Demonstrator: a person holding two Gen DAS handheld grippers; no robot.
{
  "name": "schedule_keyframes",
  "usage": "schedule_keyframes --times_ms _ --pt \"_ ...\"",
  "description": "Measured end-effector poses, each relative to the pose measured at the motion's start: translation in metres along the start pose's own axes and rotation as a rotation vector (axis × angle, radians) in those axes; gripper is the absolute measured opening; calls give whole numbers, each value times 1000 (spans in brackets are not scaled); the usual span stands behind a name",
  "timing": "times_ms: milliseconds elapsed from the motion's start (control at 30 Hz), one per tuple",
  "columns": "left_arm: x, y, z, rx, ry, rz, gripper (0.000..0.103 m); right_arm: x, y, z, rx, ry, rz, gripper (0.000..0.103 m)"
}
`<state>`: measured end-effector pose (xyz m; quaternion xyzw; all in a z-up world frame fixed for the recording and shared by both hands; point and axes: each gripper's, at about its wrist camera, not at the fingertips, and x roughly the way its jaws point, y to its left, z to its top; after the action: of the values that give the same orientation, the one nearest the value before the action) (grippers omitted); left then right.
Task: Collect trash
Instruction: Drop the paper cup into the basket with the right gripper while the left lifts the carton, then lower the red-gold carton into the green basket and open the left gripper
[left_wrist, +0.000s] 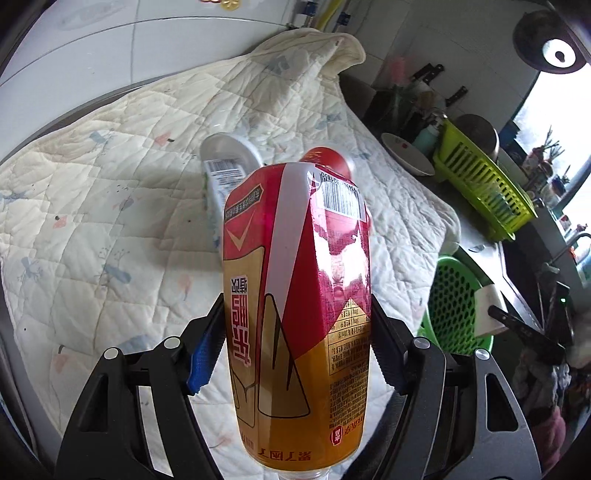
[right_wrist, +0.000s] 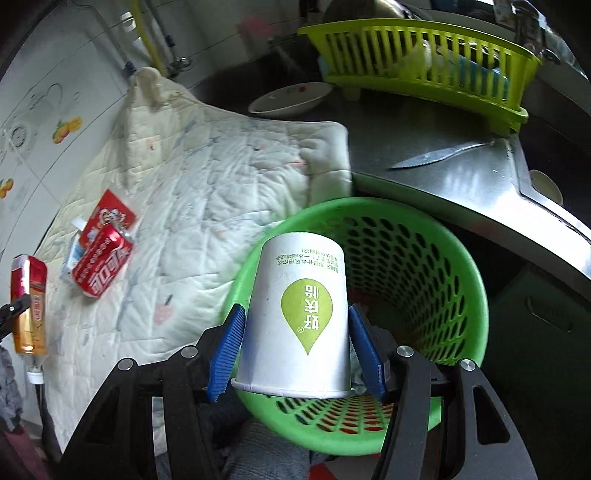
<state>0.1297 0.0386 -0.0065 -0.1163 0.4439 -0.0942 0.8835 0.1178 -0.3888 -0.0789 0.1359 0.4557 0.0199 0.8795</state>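
Step in hand: carrying trash to green basket (right_wrist: 461, 266).

Right gripper (right_wrist: 295, 343) clamps paper cup (right_wrist: 301, 317) upside down, right above basket mouth. Next move, likely: part fingers, let cup fall inside.

Left gripper (left_wrist: 297, 343) grips red-gold bottle (left_wrist: 299, 302); basket lies off to its right, past quilt (left_wrist: 110, 221) edge. Needs swing right.

Red can (right_wrist: 101, 269), cartons lie on quilt, well left of right gripper, uncollected.

bottles: 1 (left_wrist: 295, 314) | paper cups: 1 (right_wrist: 295, 317) | red cans: 1 (right_wrist: 101, 266) | red cartons: 1 (right_wrist: 110, 214) | white tubs: 1 (left_wrist: 225, 166) | green baskets: 1 (right_wrist: 443, 258) | dish racks: 1 (right_wrist: 424, 62) | bowls: 1 (right_wrist: 291, 98) | knives: 1 (right_wrist: 436, 157) | quilts: 1 (right_wrist: 221, 177)
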Motion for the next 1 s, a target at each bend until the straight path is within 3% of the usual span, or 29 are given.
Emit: schedule_keyframes --times_ms 200,467,533,700,800,1000 --pt "11 -48 7 73 9 -74 70 21 -35 -9 58 25 -83 56" --pt "35 -118 13 177 35 -167 70 30 -57 -14 109 27 -100 58" --pt "43 -135 13 200 44 -184 70 27 -59 -14 110 15 -89 64" --pt "67 -174 12 259 74 -232 70 12 -57 -17 80 -23 -106 64" --pt "83 -198 8 299 96 -250 70 -1 -56 -20 61 -55 -112 69" --pt "117 -243 0 378 145 -253 70 -28 -55 -27 50 -114 -126 73"
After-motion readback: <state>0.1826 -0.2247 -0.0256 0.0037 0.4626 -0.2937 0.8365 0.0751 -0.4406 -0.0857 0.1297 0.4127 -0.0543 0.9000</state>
